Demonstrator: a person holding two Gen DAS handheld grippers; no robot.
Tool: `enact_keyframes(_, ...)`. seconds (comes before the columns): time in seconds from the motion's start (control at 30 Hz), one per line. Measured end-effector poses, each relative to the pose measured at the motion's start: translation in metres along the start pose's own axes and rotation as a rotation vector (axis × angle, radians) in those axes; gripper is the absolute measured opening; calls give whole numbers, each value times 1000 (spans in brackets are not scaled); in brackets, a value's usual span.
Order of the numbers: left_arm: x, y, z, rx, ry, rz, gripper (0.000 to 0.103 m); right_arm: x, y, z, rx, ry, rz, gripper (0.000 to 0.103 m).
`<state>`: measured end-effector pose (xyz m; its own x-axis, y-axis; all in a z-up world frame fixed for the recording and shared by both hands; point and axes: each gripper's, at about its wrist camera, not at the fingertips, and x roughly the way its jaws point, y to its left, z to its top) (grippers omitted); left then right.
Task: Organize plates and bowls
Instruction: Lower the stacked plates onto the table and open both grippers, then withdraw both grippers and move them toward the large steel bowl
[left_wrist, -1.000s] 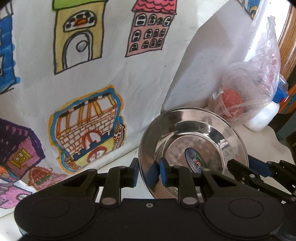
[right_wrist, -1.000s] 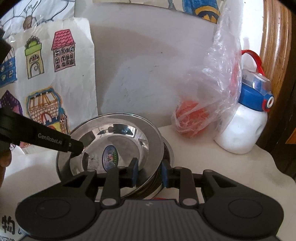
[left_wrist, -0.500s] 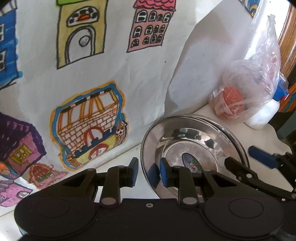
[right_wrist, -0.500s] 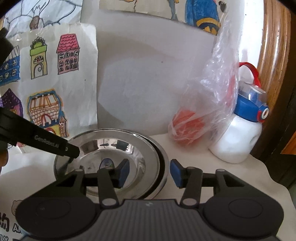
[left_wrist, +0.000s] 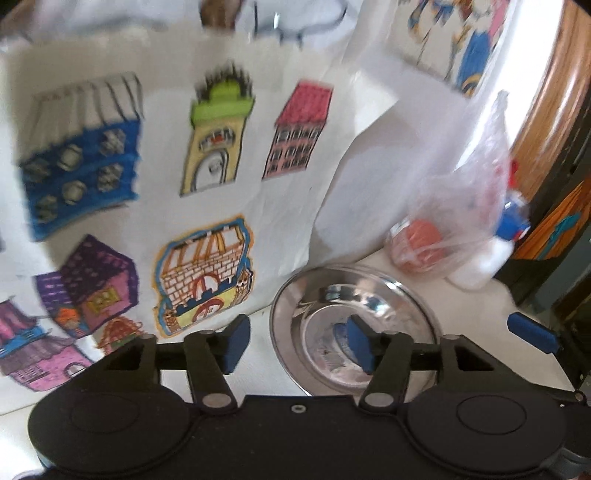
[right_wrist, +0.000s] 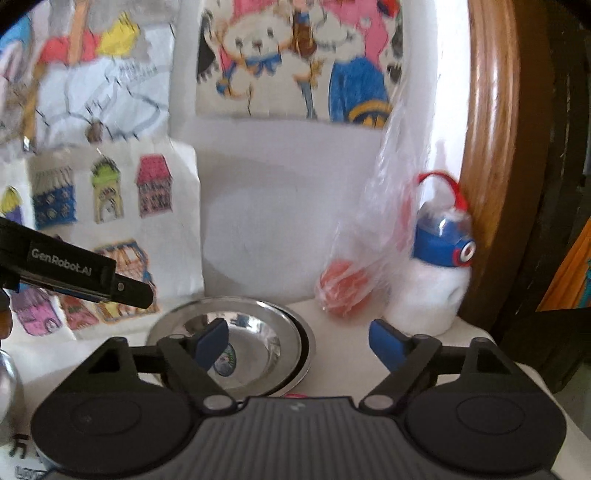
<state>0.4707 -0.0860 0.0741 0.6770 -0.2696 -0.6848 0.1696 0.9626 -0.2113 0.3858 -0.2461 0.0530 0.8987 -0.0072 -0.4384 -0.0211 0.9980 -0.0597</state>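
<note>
A shiny steel plate lies flat on the white table, nested on another steel plate whose rim shows on the right in the right wrist view. A round sticker sits in its middle. My left gripper is open and empty, pulled back above the plate's left rim. My right gripper is open and empty, raised behind the plate's right side. The left gripper's arm shows at the left of the right wrist view.
A clear plastic bag with a red ball and a white bottle with a blue lid stand right of the plates. Children's drawings lean on the wall behind. A steel object shows at the left edge.
Both grippers let go of the steel plate, opened wide and pulled back and up. The plate, tilted a second ago, now lies flat on the one beneath.
</note>
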Motion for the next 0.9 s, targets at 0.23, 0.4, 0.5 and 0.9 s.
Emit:
enact_keyframes(0.23, -67, -1, -12, 11, -93, -21, 81, -62, 15, 3, -22, -93, -7, 103)
enact_keyframes(0.4, -119, 4, -26, 23, -161, -39, 89, -107, 29, 4, -27, -149, 3, 103)
enact_keyframes(0.5, -148, 6, -38, 33, -202, -46, 94, -134, 40, 2, -18, -188, 21, 103)
enact_keyframes(0.9, -230, 38, -90, 35, -322, -45, 102, -205, 80, -21, 35, -276, 94, 103)
